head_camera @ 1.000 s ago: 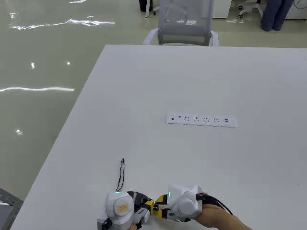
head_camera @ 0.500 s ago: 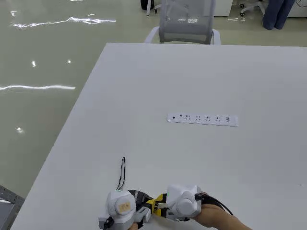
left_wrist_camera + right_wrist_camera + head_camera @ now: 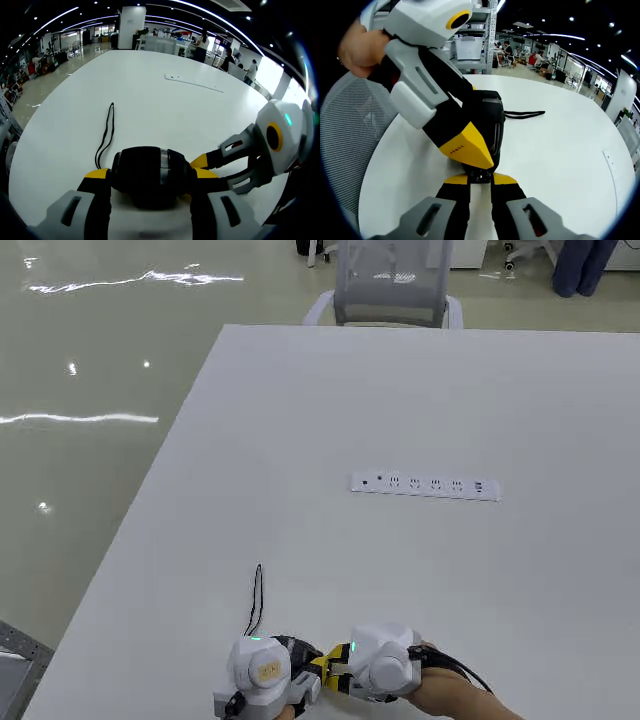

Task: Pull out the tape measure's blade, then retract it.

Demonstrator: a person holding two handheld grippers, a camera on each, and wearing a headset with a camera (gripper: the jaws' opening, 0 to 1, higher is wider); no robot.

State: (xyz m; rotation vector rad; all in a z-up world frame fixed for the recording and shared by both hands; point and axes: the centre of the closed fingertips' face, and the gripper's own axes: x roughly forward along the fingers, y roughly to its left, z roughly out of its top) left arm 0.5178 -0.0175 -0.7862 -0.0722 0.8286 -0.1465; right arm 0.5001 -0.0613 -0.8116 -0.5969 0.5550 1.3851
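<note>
- my left gripper (image 3: 150, 176) has its yellow-tipped fingers pressed against both sides of the tape measure (image 3: 150, 160), clamping the black case just above the table (image 3: 400, 390) near its front edge.
- my right gripper (image 3: 481, 178) has its fingers drawn nearly together on a small dark piece at the mouth of the case. i take that piece for the blade's end hook.
- the case's black wrist strap (image 3: 106, 134) trails loose on the tabletop, away from me. the power strip (image 3: 424, 486) lies well apart, further up the table.
- i judge this to be the very start of the pull-out: both grips are made, but no length of blade shows between the two grippers.
- the next move calls for my right gripper to draw straight away from the case, keeping its pinch firm, while my left holds the case steady so it doesn't twist or follow.
- the hook itself is hidden between my right fingers, so i can't tell how much of it they have.
- i can't make out a lock or a brake button on the case.
- in the head view both grippers are cut off at the bottom edge and cover most of the case.
</note>
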